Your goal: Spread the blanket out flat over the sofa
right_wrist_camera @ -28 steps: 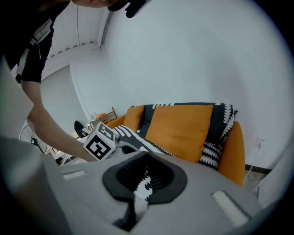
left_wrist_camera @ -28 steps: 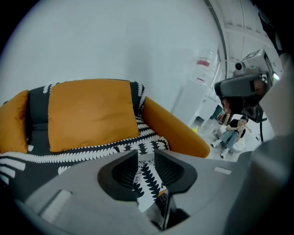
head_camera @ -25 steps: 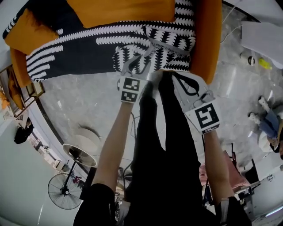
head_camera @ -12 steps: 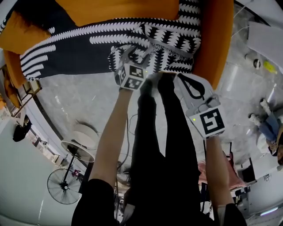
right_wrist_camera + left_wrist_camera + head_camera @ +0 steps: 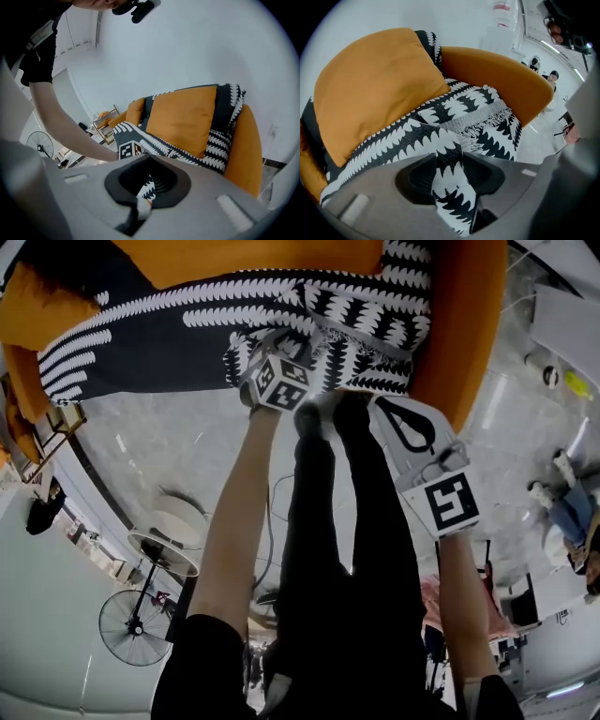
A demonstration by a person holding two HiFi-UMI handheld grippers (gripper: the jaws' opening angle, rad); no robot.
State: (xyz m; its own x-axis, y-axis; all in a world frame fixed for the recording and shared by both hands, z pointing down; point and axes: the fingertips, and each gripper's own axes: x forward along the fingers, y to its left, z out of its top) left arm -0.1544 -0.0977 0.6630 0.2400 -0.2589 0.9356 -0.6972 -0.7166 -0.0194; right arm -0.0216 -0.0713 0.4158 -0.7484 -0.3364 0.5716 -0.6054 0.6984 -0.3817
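- My left gripper (image 5: 450, 163) points steeply down at the seat's front edge. Its jaws have just been closing and now pinch a narrow fold of the blanket (image 5: 405, 137). The black-and-white cloth runs up between the two dark pads and touches both.
- My right gripper (image 5: 146, 186) sits just beside it, aimed more shallowly. Its jaws are nearly together on a small tuck of the same blanket, which shows in the gap between the pads.
- In the head view the two grippers hold the blanket's near edge close together, above the person's dark trouser legs.
- Past the jaws the blanket lies along the seat, bunched and folded over near the right armrest. A grey band and fringe show on top there.
- Further back it runs under an orange cushion (image 5: 375, 79) and up over the backrest.
- The orange sofa (image 5: 499, 70) shows bare at its right armrest.
- Beyond the sofa lies a grey marbled floor (image 5: 169, 460). A standing fan (image 5: 131, 629) is well off to the left.
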